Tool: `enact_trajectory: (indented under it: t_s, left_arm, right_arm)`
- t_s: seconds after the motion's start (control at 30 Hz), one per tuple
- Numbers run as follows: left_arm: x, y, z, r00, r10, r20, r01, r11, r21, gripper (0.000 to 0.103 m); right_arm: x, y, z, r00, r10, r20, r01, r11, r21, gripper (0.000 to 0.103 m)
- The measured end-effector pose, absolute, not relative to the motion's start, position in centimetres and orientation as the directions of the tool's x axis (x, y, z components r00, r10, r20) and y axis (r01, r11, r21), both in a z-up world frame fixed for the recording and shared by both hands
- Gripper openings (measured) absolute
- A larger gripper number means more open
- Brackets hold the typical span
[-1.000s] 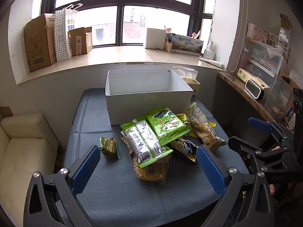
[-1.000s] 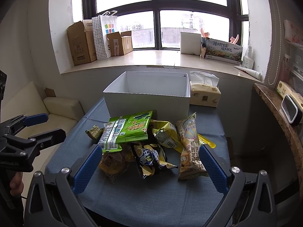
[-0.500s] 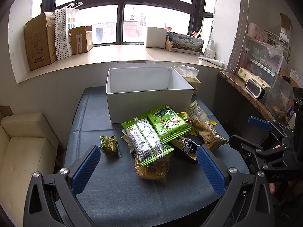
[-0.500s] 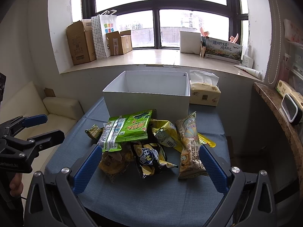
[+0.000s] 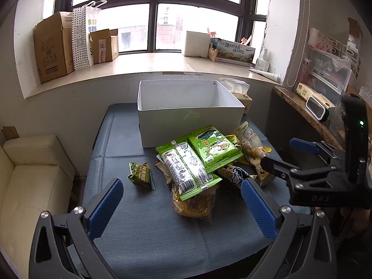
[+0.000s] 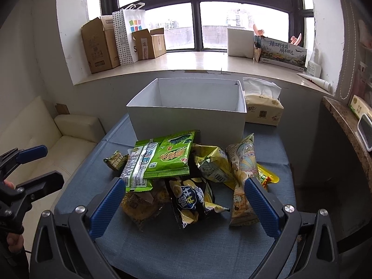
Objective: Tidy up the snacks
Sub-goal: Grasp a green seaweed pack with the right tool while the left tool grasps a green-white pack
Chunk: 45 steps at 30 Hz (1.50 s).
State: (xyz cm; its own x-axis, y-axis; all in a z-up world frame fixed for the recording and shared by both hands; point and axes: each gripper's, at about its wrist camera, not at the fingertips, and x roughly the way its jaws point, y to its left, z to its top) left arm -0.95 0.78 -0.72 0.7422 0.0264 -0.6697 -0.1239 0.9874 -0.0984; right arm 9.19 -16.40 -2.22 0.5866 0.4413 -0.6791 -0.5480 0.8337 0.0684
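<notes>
On blue cloth table point(image 5: 148, 227), crinkled snack packets point(image 6: 167, 158), both hand-held grippers point(image 5: 181, 207) point(image 6: 183, 205) spread.

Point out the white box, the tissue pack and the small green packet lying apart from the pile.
white box point(image 6: 186, 122): right wrist view, on its front wall.
tissue pack point(image 6: 264, 111): right wrist view, on its printed front face.
small green packet point(image 5: 140, 175): left wrist view, on the middle of its wrapper.

Daylight pours through a dark-framed window point(image 6: 195, 14) above a pale stone sill point(image 6: 190, 62) holding cardboard boxes point(image 6: 100, 44). A cream sofa point(image 5: 30, 181) sits left of the blue-covered bench point(image 5: 148, 227); the cluttered shelving point(image 5: 330, 69) at right possibly holds storage bins.
</notes>
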Motion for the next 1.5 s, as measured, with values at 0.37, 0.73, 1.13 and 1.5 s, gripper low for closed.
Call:
enact_trajectory:
  t_s: [0.37, 0.73, 1.13, 1.5]
  left_arm:
    - [-1.2, 2.1, -1.5, 0.735, 0.036, -0.677, -0.148, 0.983, -0.108, 0.103]
    - [-1.1, 2.7, -2.5, 0.721, 0.039, -0.692, -0.166, 0.979, -0.118, 0.103]
    - [2.0, 2.0, -4.6, 0.692, 0.025, -0.721, -0.171, 0.977, -0.13, 0.103]
    - [12.2, 1.6, -10.7, 0.566, -0.022, -0.824, -0.243, 0.951, -0.192, 0.103]
  right_arm:
    - [16.8, -7.7, -7.5, 0.518, 0.329, -0.789, -0.549, 0.836, -0.013, 0.103]
    - [17.3, -5.9, -9.8, 0.488, 0.287, -0.824, -0.568, 0.822, -0.05, 0.073]
    - [14.7, -12.0, -4.8, 0.539, 0.378, -0.752, -0.527, 0.848, 0.048, 0.073]
    - [11.8, -20.6, -1.0, 0.682, 0.334, -0.651, -0.417, 0.908, 0.029, 0.073]
